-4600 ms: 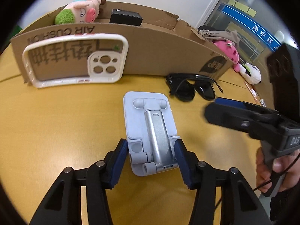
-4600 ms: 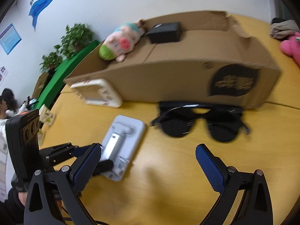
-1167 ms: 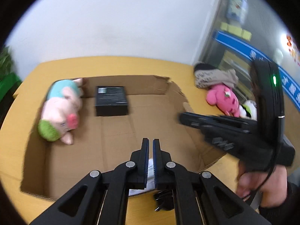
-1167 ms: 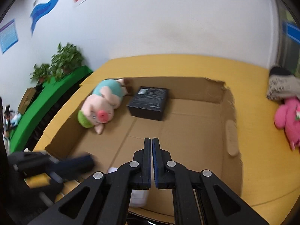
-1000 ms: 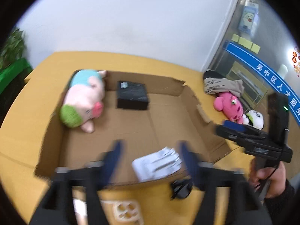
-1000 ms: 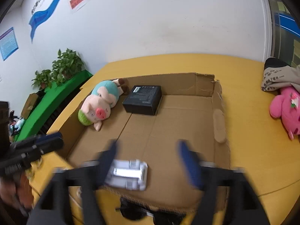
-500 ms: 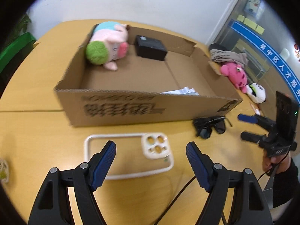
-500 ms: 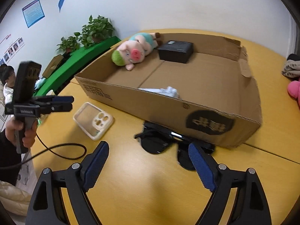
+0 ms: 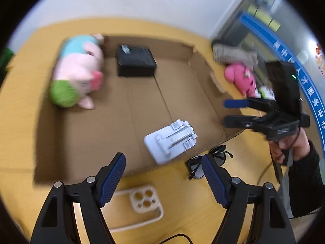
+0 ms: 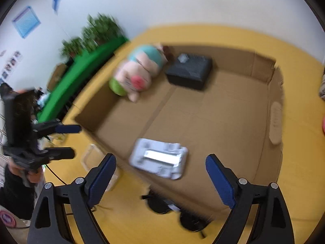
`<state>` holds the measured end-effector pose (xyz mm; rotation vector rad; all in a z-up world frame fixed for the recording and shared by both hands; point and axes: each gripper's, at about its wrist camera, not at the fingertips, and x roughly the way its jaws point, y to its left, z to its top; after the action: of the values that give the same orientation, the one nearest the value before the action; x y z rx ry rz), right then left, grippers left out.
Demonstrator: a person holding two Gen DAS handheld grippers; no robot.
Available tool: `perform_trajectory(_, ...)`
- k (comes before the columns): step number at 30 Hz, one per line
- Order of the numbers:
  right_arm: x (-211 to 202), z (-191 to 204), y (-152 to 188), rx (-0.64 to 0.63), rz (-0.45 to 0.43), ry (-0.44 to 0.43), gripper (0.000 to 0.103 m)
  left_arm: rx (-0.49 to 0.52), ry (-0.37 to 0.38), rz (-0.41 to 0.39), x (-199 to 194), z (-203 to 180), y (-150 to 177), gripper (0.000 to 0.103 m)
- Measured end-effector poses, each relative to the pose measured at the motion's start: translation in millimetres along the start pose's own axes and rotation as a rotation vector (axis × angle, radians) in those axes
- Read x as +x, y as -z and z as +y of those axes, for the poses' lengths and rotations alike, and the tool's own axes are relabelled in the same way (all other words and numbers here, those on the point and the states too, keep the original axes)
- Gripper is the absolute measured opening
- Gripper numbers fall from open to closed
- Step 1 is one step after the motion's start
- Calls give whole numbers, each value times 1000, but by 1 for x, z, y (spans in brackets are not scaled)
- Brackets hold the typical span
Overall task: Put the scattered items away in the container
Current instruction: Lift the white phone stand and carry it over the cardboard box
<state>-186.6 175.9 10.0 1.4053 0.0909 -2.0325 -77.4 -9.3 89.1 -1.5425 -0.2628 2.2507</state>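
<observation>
A yellow bench carries the cardboard box. Both claws, left and right, are released and empty; ahead of them the phone stand lies inside the box, sunglasses and phone case outside.

Left wrist view: from above the table's near edge, tilted steeply down over the cardboard box, framed by the left gripper's own blue pads, fairly near. Right wrist view: from above the box's near right corner, also angled down, between the right gripper's pads. Shared by both: box interior, phone stand, plush pig, black box, sunglasses, each other's gripper.
</observation>
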Motion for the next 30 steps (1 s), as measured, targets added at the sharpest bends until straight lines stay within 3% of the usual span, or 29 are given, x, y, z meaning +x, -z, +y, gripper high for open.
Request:
perform_trajectory(4,51,-26,-19,-8,205,6,88,-89,6,220,62,17,-34,77)
perform_trajectory(9,90,-16,-14,-82,326,-4,79,-95,20,446,119,23,-32,80)
perform_trajectory(13,101,-6,-4,-130,320,-10,73,-69,16,460,127,15,-36,80)
perform_trajectory(17,99,-1,6,-86,306,-86,44,-42,-20,449,129,9,-34,78)
perform_trajectory(18,99,-1,10,-71,309,-110,43,-44,-23,442,128,9,-32,75)
perform_trajectory(21,97,-7,17,-23,278,-138,44,-57,-37,396,124,11,-29,69)
perform_trajectory(24,96,-16,19,22,258,-157,43,-117,-11,372,123,19,-29,69)
perform_trajectory(26,94,-19,18,41,248,-147,49,-108,-21,371,124,16,-28,69)
perform_trajectory(27,94,-22,17,62,239,-140,52,-86,-35,362,124,13,-27,62)
perform_trajectory(30,94,-27,18,106,219,-155,57,-77,-37,332,123,12,-20,58)
